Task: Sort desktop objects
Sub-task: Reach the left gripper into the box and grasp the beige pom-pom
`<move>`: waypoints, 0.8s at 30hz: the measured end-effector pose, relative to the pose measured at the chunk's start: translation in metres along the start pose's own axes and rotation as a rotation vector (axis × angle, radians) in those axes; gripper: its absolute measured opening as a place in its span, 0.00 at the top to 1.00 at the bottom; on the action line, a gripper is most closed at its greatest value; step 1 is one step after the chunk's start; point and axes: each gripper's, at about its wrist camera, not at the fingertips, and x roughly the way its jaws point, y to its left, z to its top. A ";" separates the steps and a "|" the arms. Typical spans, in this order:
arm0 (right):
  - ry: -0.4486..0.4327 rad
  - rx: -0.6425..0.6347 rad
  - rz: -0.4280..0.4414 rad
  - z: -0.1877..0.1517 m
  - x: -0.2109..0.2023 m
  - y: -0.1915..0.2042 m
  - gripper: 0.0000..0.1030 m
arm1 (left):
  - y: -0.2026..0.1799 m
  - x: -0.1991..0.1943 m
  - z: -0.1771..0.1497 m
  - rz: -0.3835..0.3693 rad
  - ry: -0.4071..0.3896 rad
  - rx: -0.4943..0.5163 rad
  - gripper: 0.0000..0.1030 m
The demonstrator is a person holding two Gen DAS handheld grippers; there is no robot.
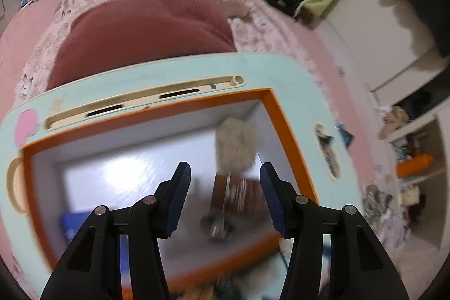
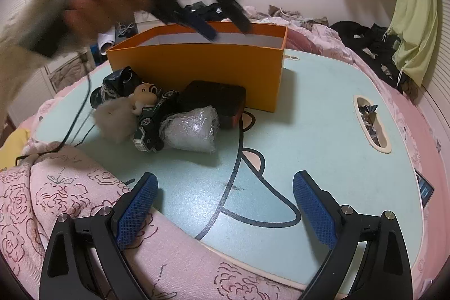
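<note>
An orange box (image 1: 277, 114) with a white inside stands on a light-blue lap table (image 1: 174, 72). My left gripper (image 1: 225, 179) is open above the box; a beige fluffy pom-pom keychain (image 1: 236, 145), blurred, is in the box below it. In the right wrist view the left gripper (image 2: 225, 30) hovers over the orange box (image 2: 197, 69). In front of the box lies a pile: a fluffy ball (image 2: 115, 120), a green toy car (image 2: 152, 120), a small figure (image 2: 143, 94), a bubble-wrapped bundle (image 2: 191, 128) and a black case (image 2: 216, 100). My right gripper (image 2: 225, 201) is open and empty above the table's near edge.
A blue item (image 1: 73, 224) and a brown one (image 1: 247, 196) lie in the box. A slot (image 2: 371, 123) in the table holds wrappers. A black cable (image 2: 81, 108) runs off the left. Pink bedding (image 2: 70, 201) surrounds the table; clothes (image 2: 365, 38) lie behind.
</note>
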 end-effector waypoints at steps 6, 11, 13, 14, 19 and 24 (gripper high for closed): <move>-0.003 0.004 0.003 0.001 0.001 -0.003 0.05 | -0.009 0.034 0.014 0.031 -0.001 -0.018 0.50; -0.002 0.003 0.001 0.001 0.001 -0.003 0.05 | -0.006 0.023 0.010 -0.001 -0.024 0.009 0.90; -0.002 0.004 0.001 0.001 0.001 -0.003 0.05 | -0.003 0.014 0.009 -0.020 -0.044 0.022 0.90; -0.002 0.004 0.001 0.000 0.001 -0.002 0.05 | 0.001 0.005 0.006 -0.036 -0.064 0.018 0.90; -0.003 0.004 0.001 0.000 0.000 -0.003 0.05 | 0.011 -0.038 -0.008 -0.106 -0.154 0.015 0.90; -0.003 0.004 0.001 0.000 0.001 -0.003 0.05 | 0.013 -0.097 -0.054 -0.163 -0.242 0.072 0.90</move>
